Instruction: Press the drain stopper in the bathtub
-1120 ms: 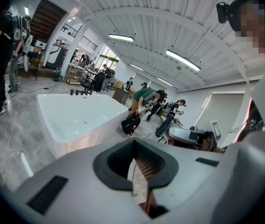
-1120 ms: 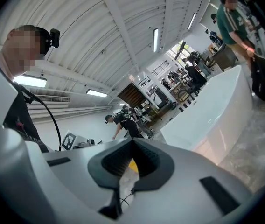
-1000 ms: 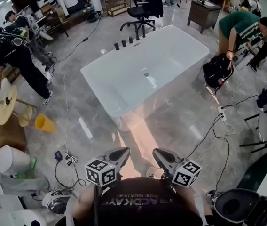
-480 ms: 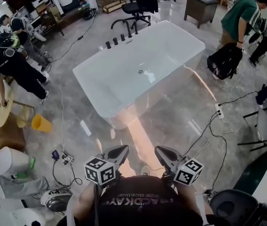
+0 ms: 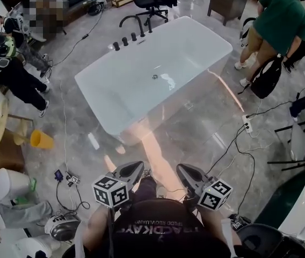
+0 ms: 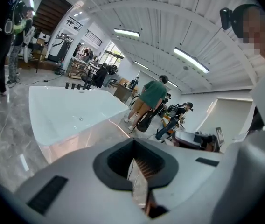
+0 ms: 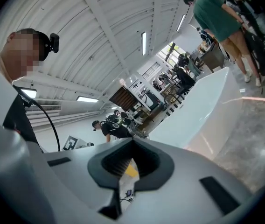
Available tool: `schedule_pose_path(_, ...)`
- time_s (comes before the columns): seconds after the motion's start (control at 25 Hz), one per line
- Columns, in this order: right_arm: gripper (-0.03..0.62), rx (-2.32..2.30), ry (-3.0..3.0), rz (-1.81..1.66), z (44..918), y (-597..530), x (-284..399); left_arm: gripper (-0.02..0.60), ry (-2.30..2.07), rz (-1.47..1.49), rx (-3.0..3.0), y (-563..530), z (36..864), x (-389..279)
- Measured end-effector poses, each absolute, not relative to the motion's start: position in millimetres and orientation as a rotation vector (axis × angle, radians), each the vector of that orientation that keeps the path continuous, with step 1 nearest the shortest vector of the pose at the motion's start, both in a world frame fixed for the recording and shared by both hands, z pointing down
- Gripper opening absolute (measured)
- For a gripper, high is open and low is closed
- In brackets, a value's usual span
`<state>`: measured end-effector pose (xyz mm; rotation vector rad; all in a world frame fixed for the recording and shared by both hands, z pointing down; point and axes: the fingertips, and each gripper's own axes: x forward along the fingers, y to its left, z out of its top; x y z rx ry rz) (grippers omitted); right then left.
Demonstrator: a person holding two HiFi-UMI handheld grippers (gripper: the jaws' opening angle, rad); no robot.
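Note:
The white freestanding bathtub (image 5: 94,107) stands on the grey floor ahead of me. Its small round drain stopper (image 5: 154,77) sits in the middle of the tub floor. Both grippers are held low by my chest, well short of the tub. My left gripper (image 5: 134,169) is shut with nothing in it, and my right gripper (image 5: 184,171) is shut and empty too. In the left gripper view the tub (image 6: 53,107) and the stopper (image 6: 80,119) show beyond the closed left gripper (image 6: 134,143). The right gripper view shows the tub (image 7: 202,107) past the closed right gripper (image 7: 132,142).
Black taps (image 5: 124,41) line the tub's far rim. A person in a green shirt (image 5: 278,20) bends over near the tub's right end. Cables and a power strip (image 5: 246,123) lie on the floor at right. A yellow cup (image 5: 40,139) and people are at left.
I have stepped closer, so the tub sits nearer and more to the left. The person in green has moved toward the tub's right end. Both grippers stay shut by my chest.

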<state>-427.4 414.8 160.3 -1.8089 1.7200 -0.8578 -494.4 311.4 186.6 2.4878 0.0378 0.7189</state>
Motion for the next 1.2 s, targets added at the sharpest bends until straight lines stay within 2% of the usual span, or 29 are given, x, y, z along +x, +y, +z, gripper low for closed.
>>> schedule_pose_path(0.72,0.015,-1.997,1.565,-0.781,156.6,330.8,-290.8,0.003,0.258,0.684,2.466,217.7,206.1,-343.3)
schedule_pose_path(1.2,0.015,-1.984,1.600,-0.832,161.1,282.7,-254.4,0.003,0.206,0.707,2.445,176.2,218.0,-325.2)
